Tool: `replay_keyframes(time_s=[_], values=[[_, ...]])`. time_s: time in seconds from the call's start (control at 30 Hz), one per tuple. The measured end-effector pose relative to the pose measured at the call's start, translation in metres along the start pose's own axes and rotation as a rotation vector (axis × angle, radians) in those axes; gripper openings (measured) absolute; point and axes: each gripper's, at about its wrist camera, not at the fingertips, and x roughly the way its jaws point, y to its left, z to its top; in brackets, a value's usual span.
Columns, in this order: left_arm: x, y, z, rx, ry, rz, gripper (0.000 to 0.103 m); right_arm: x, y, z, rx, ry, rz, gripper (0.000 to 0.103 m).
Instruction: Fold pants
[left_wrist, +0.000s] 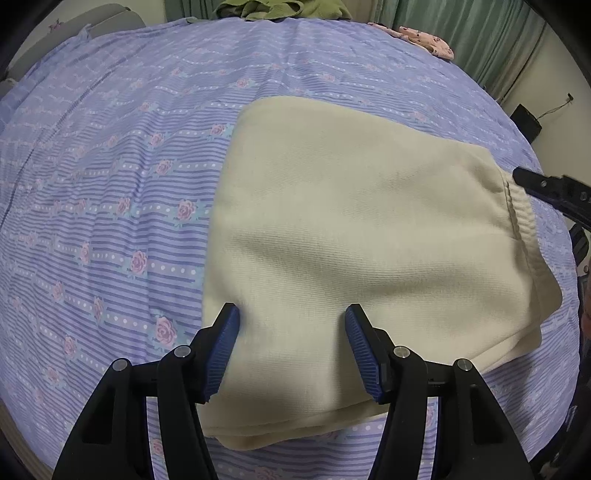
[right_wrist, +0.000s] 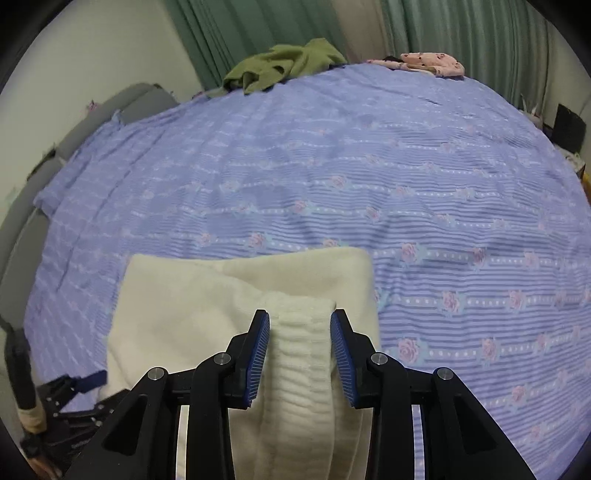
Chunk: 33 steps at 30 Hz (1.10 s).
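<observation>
1. Cream pants (left_wrist: 362, 236) folded into a thick rectangle, lying flat on the striped floral bedspread (left_wrist: 110, 184), toward its near edge.
2. Likely trouble: top layer dragged askew if either tool pulls away while touching the fleece; soft fabric, easily shifted, layers at the near edge already slightly stepped.
3. Second risk: ribbed waistband (right_wrist: 301, 350), bunched between the right-hand pads, snagged and lifted on retreat, springing the fold open.
4. Left gripper (left_wrist: 291, 347) low over the near left part of the pants, spread wide, nothing pinched; blue pads (left_wrist: 225, 350) either side of a bare patch of fleece, contact with it not certain.
5. Right gripper (right_wrist: 300, 354) at the right end of the pants, straddling the waistband, parted, pads close beside the ribbing but not visibly clamping it.
6. Green garment (right_wrist: 284, 62) and pink cloth (right_wrist: 432, 61) well apart from the pants, at the bedspread's far edge.
</observation>
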Motion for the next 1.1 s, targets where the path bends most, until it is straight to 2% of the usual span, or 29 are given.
replay_keyframes(time_s=[0.07,0.13,0.23,0.3,0.43,0.5,0.57,0.63,0.7,0.8,0.87,0.97,1.03,1.1], values=[[0.0,0.001,0.0,-0.001,0.001,-0.003,0.058,0.007,-0.008,0.0,0.031,0.021,-0.007,0.037],[-0.001,0.001,0.0,-0.002,0.001,-0.003,0.058,0.009,-0.015,-0.003,0.073,0.028,0.024,0.036],[0.0,0.001,0.0,-0.004,0.001,-0.001,0.058,0.006,-0.014,-0.009,0.111,0.057,0.115,0.03],[0.0,0.002,0.001,-0.01,0.002,-0.001,0.058,-0.001,-0.009,-0.014,0.099,0.045,0.14,0.029],[0.001,0.001,0.001,-0.004,0.007,0.001,0.058,-0.011,-0.008,-0.017,0.14,0.03,0.247,0.021],[0.001,0.0,0.002,0.0,0.008,0.005,0.058,0.0,-0.007,-0.012,0.119,0.047,0.176,0.021],[0.001,-0.001,0.001,0.001,0.009,0.01,0.058,0.016,-0.013,-0.007,0.144,0.084,0.152,0.02],[-0.001,-0.003,0.002,0.007,0.008,0.016,0.058,0.019,-0.022,-0.004,0.194,0.102,0.147,0.007],[-0.005,-0.007,0.003,0.018,0.0,0.008,0.058,0.001,-0.023,-0.002,0.204,0.051,0.136,0.006],[-0.008,-0.015,0.003,0.034,-0.016,-0.007,0.058,-0.031,-0.022,-0.003,0.196,-0.049,0.064,0.005],[-0.004,-0.02,0.003,0.052,-0.01,0.015,0.058,-0.013,-0.026,-0.007,0.175,-0.009,-0.027,0.005],[0.0,-0.026,0.001,0.083,-0.003,0.047,0.059,0.011,-0.04,-0.016,0.203,0.057,-0.034,0.015],[-0.003,-0.027,0.0,0.097,-0.001,0.045,0.061,0.0,-0.046,-0.02,0.226,0.039,-0.054,0.041],[-0.006,-0.028,-0.001,0.099,0.004,0.025,0.062,-0.027,-0.045,-0.026,0.226,-0.01,-0.138,0.047]])
